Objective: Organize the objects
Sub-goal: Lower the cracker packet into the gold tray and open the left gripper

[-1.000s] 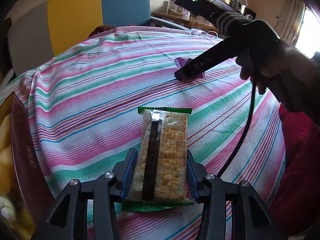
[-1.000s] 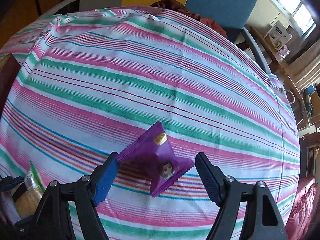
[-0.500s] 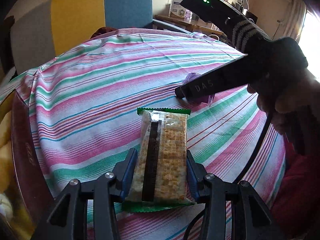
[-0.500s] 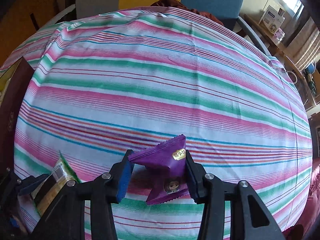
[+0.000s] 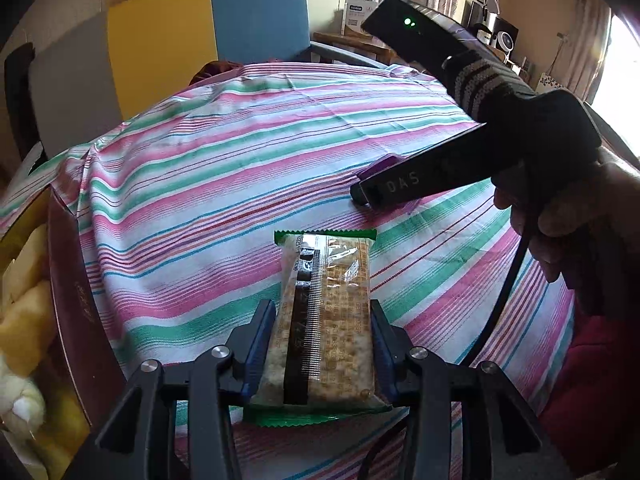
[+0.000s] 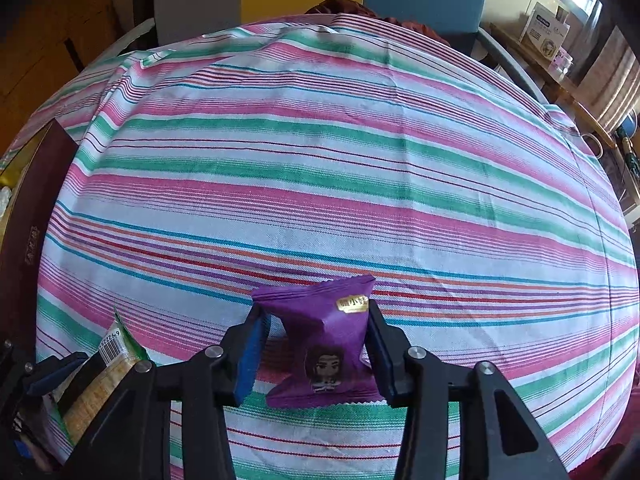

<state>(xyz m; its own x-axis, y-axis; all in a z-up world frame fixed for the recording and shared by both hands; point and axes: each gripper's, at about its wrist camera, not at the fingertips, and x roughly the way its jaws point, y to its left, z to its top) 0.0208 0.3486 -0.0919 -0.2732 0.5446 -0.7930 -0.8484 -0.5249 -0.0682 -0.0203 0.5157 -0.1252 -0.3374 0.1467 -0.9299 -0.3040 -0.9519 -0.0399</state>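
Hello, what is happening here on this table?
A person is tidying snacks with two handheld grippers. The left gripper is shut on a cracker packet. The right gripper is shut on a purple snack packet. Both packets are over the striped tablecloth. A dark red box stands at the left.

Bright daylight from the blown-out window (image 5: 618, 64) at right; sharp focus, edges fisheye-bent and dark.
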